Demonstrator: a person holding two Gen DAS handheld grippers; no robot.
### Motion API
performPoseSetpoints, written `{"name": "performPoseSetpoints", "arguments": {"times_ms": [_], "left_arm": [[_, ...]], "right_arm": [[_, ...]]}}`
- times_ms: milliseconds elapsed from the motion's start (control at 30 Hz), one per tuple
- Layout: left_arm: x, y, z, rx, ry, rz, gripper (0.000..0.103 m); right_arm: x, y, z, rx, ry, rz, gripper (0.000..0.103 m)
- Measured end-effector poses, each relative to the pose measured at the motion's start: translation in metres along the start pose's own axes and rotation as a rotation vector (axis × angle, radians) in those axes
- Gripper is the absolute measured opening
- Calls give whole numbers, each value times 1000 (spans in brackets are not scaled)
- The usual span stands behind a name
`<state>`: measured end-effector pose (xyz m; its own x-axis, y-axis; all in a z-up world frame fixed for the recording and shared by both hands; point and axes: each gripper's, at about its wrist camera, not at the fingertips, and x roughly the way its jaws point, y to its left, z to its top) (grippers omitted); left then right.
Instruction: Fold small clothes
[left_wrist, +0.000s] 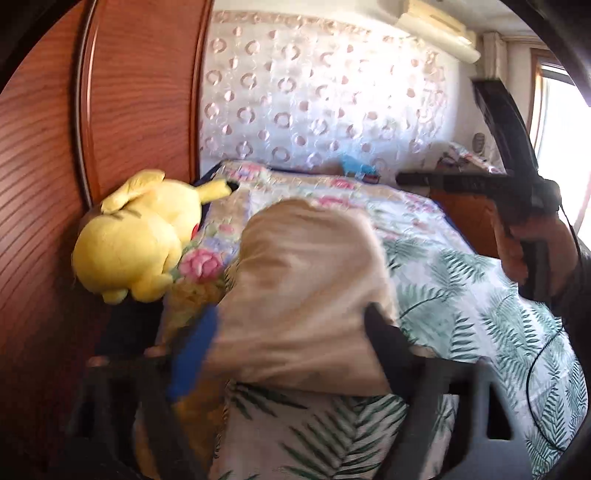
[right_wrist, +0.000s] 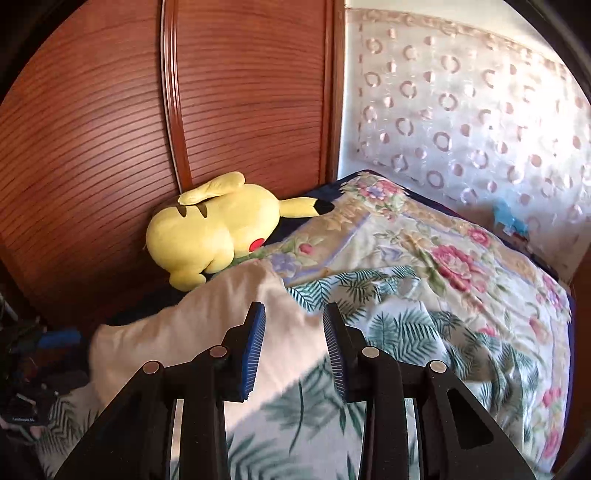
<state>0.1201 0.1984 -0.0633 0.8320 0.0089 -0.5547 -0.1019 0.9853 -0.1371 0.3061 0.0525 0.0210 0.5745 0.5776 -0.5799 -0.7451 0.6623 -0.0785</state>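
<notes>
Left tool (left_wrist: 291, 354) spread wide around the beige garment (left_wrist: 306, 295), pads clear. Right tool (right_wrist: 293, 345) partly parted, gripping nothing. Yellow plush (right_wrist: 218, 232) at the bed's (right_wrist: 461, 302) wardrobe-side edge.

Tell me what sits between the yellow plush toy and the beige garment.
In the right wrist view, only floral bedding separates the plush toy from the beige garment.

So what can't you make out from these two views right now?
- Beige garment: motion blur in the left wrist view hides its type and fold lines; its left end in the right wrist view is blurred too.
- Left hand-held gripper: fingers smeared; contact with the garment unclear.
- Blue item by the curtain: too small and blurred.
- Clutter at the right wrist view's left edge: dark and cut off.
</notes>
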Motion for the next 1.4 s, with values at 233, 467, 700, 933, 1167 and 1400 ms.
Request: {"name": "performPoseSetpoints", "arguments": {"times_ms": [233, 467, 700, 933, 1167, 1400], "left_arm": [[-23, -45, 15, 75, -63, -23, 88], [-48, -94, 22, 121, -119, -55, 88], [-66, -139, 21, 163, -137, -117, 88], [-88, -178, 23, 191, -165, -158, 88], [-111, -203, 23, 210, -196, -132, 88], [-112, -209, 22, 210, -191, -125, 88]], "right_arm": [[-81, 2, -51, 90, -44, -34, 39], [-158, 13, -98, 147, -121, -109, 60], [-213, 32, -136, 202, -179, -206, 74], [-270, 52, -157, 285, -247, -336, 78], [-309, 79, -167, 315, -308, -404, 78], [-301, 91, -175, 338, -321, -432, 78]]}}
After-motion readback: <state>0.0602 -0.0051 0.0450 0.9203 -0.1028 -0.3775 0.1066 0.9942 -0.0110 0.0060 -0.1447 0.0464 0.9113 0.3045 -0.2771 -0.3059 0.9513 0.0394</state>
